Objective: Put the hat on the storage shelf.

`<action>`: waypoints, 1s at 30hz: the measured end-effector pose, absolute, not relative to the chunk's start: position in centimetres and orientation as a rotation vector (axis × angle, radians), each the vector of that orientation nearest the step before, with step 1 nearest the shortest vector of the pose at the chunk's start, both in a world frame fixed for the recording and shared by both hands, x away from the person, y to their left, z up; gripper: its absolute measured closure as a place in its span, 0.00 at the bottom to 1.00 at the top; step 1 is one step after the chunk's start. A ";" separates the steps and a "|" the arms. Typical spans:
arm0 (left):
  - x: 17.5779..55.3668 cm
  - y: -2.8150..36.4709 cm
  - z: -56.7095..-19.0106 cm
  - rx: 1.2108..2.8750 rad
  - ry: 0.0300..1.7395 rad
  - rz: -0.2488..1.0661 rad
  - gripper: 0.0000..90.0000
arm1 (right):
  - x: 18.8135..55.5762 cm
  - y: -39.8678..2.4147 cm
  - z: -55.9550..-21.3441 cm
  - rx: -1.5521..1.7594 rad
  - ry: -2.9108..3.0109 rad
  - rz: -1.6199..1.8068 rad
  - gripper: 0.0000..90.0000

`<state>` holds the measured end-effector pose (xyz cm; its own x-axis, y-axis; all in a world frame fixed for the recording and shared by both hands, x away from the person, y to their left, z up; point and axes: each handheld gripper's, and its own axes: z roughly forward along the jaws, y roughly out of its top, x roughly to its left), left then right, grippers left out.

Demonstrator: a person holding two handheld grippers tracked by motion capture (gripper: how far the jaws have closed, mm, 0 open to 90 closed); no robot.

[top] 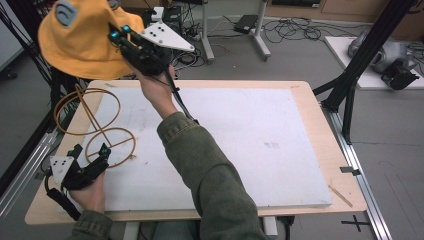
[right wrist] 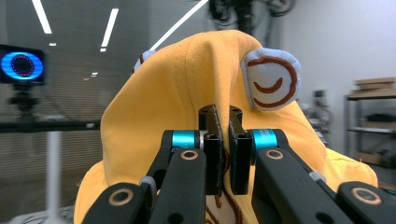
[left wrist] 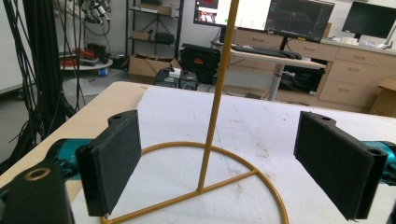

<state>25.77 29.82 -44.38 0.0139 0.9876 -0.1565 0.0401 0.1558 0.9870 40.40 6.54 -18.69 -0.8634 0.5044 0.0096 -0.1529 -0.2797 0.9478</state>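
Currently my right gripper pinches the yellow bucket hat aloft beyond the table's far-left corner. Left gripper, jaws wide, brackets the wire hat stand; I'd steady its base ring before lowering the hat.

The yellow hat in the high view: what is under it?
Under the hat stand the wire stand's top ring and the table's left edge. The hat covers the floor behind it. The right gripper holds it up.
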 end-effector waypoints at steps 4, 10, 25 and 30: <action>25.7 30.0 -44.4 1.121 1.300 1.056 0.17 | 39.4 8.6 -18.5 0.346 1.666 2.221 0.98; 25.7 30.3 -44.4 1.106 1.308 1.052 0.17 | 39.2 10.9 -19.6 0.248 1.913 2.194 0.98; 25.7 30.5 -44.4 1.102 1.312 1.049 0.17 | 40.1 12.5 -24.1 0.277 2.220 2.055 0.97; 25.8 30.5 -44.4 1.104 1.316 1.046 0.17 | 39.8 12.4 -24.0 0.268 2.230 2.066 0.97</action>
<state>25.76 30.51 -44.44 0.0037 0.9828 -0.1847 0.0424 0.1844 0.9819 39.80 12.41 -24.02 -0.9805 0.1890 0.0532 0.0675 0.0699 0.9953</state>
